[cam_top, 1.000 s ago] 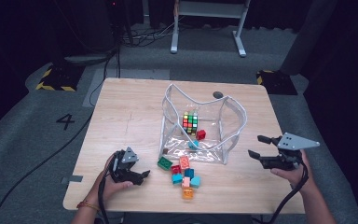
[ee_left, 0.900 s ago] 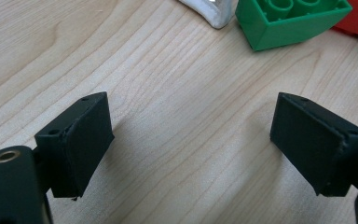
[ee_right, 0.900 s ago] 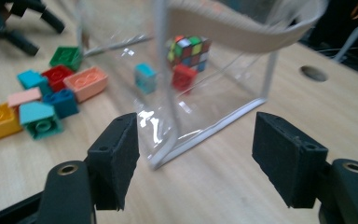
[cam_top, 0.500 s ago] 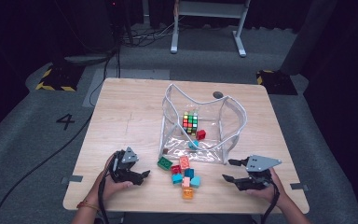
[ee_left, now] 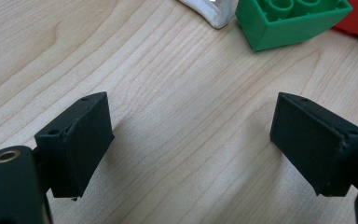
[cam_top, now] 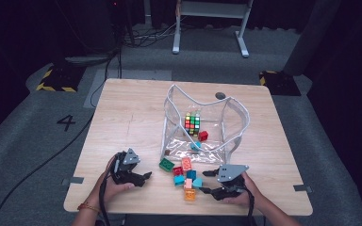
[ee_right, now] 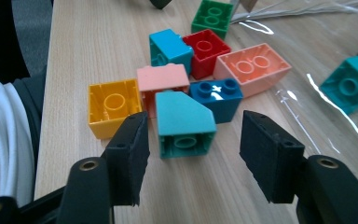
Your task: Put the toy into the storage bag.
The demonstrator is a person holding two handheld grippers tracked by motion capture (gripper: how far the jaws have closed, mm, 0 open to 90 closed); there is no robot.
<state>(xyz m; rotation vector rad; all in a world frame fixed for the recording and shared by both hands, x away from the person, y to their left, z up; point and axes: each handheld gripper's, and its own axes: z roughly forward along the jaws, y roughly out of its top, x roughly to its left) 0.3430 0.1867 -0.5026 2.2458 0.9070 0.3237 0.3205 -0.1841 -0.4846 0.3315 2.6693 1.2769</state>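
While spread wide, right gripper flanks the teal brick.

Open wood lies between the spread jaws of the left gripper, with the green brick and the bag's white edge ahead. The right gripper, jaws apart, faces a teal sloped brick standing between them; a yellow brick, pink brick and blue brick crowd close behind it. The clear bag walls off the table's middle; the table is bare to its left.
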